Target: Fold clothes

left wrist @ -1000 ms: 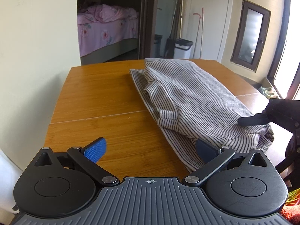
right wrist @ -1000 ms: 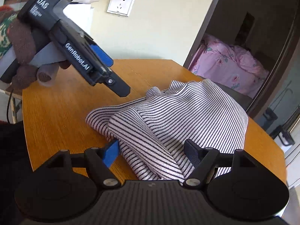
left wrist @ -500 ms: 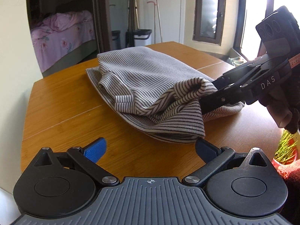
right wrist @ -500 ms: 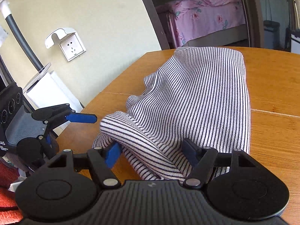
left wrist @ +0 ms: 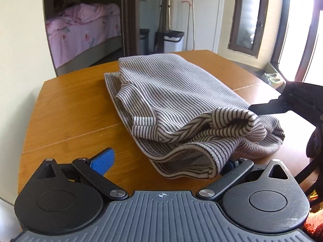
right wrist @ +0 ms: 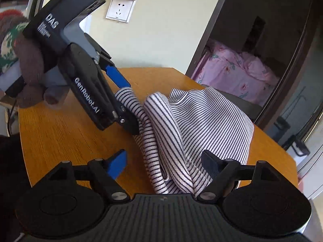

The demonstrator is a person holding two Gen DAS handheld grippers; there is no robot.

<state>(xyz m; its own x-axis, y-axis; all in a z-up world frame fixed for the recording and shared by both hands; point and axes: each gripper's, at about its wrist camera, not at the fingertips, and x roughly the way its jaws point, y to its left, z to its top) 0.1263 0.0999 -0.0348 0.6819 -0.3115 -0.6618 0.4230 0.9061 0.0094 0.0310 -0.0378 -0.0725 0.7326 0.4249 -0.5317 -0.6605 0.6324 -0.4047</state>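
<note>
A grey-and-white striped garment (left wrist: 171,84) lies part-folded on the wooden table (left wrist: 70,111), its near end bunched into loose folds. My left gripper (left wrist: 167,161) is open and straddles that near edge; its right fingertip is hidden behind the cloth. In the right wrist view the left gripper (right wrist: 129,106), held by a gloved hand, has a fold of the garment (right wrist: 201,121) between its spread fingers. My right gripper (right wrist: 163,161) is open too, with a bunched strip of the cloth lying between its pads. One dark finger (left wrist: 266,106) of the right gripper shows beside the garment.
Bare tabletop (right wrist: 60,137) lies left of the garment. A wall with a socket (right wrist: 119,10) stands behind the table. A doorway opens onto a pink bed (left wrist: 80,30), and bins (left wrist: 171,40) and a window (left wrist: 250,30) are beyond the far edge.
My left gripper has come in to the garment's near edge, which now sits between its fingers. The right gripper has swung round and the near end has bunched up higher.
</note>
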